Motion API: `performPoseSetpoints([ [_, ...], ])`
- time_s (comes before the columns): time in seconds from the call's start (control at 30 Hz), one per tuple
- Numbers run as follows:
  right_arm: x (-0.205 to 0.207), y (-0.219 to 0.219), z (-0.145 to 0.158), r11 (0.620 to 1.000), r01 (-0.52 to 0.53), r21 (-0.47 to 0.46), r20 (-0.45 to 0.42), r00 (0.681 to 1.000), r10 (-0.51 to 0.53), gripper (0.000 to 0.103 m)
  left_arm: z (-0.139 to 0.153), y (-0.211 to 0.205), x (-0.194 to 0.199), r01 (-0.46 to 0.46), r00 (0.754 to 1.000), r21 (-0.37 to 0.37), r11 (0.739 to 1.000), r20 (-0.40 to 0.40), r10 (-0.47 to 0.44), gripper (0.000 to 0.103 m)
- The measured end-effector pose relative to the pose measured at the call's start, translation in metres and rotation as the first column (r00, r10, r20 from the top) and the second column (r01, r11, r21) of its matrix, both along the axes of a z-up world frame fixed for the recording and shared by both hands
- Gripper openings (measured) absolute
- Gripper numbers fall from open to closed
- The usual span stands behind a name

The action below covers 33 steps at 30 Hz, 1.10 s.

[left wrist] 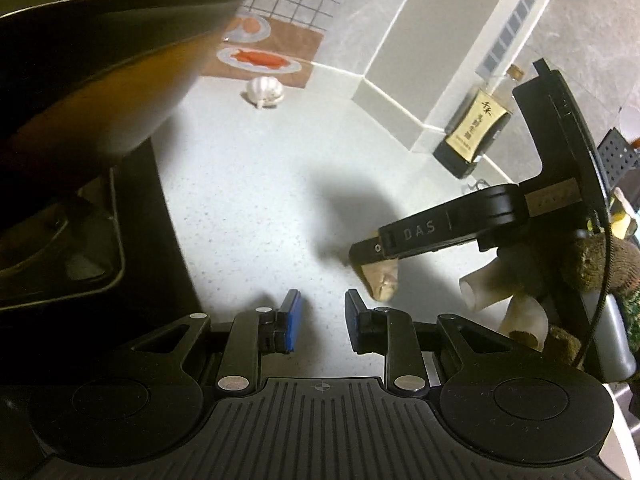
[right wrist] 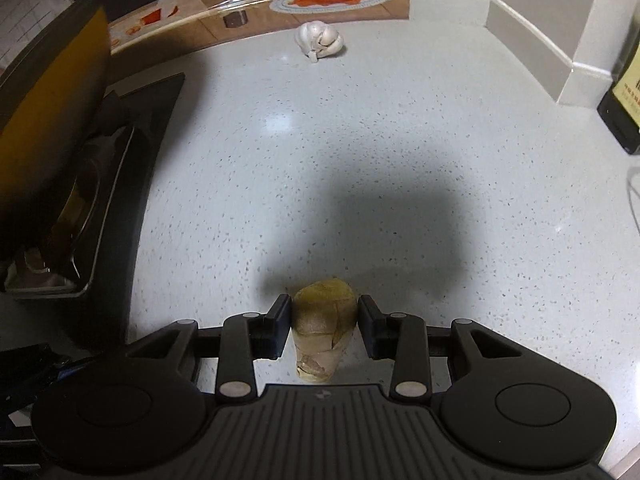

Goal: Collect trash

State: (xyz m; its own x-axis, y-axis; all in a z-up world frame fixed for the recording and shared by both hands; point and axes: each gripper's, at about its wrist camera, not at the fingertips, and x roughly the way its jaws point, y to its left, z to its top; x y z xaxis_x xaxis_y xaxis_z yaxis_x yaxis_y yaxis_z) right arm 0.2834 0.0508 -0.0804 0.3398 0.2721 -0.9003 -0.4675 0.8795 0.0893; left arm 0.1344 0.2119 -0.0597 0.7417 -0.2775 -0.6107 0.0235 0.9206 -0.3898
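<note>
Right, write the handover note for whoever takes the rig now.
Right gripper: jaws around the ginger piece, which sits on the white counter; pads look at its sides, but a firm grip is unconfirmed.
Left gripper: open, empty, over the counter beside the stove.
Garlic bulb lies further back near the wall.
Done: ginger reached. Left: lift and bin it; no bin is in view.
</note>
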Motion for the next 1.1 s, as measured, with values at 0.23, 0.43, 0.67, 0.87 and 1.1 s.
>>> performPoseSetpoints([
  [0.23,-0.012,-0.019,0.016,0.998,-0.043,0.043,0.029,0.999,0.042,0.051,0.0,-0.017,0.004,-0.044,0.998,0.035,0.998,-0.034,0.046,0.027],
  [0.43,-0.019,-0.047,0.04,0.999,-0.037,0.028,0.128,0.991,0.033,0.053,0.003,-0.029,0.01,-0.064,0.997,0.009,0.998,-0.036,0.064,0.027],
  [0.67,0.033,-0.038,0.054,0.998,-0.046,-0.043,0.36,0.931,0.058,0.057,0.005,-0.022,0.005,-0.101,0.995,-0.02,0.995,0.014,0.102,0.027],
  [0.87,0.115,0.035,0.03,0.986,-0.161,-0.041,0.369,0.915,0.165,0.057,0.001,-0.013,0.005,-0.115,0.993,-0.075,0.99,0.032,0.118,0.027],
  [1.1,0.194,0.1,-0.015,0.997,-0.07,0.026,0.276,0.959,0.061,0.058,0.002,-0.007,0.003,-0.078,0.996,-0.003,0.997,0.039,0.078,0.027],
])
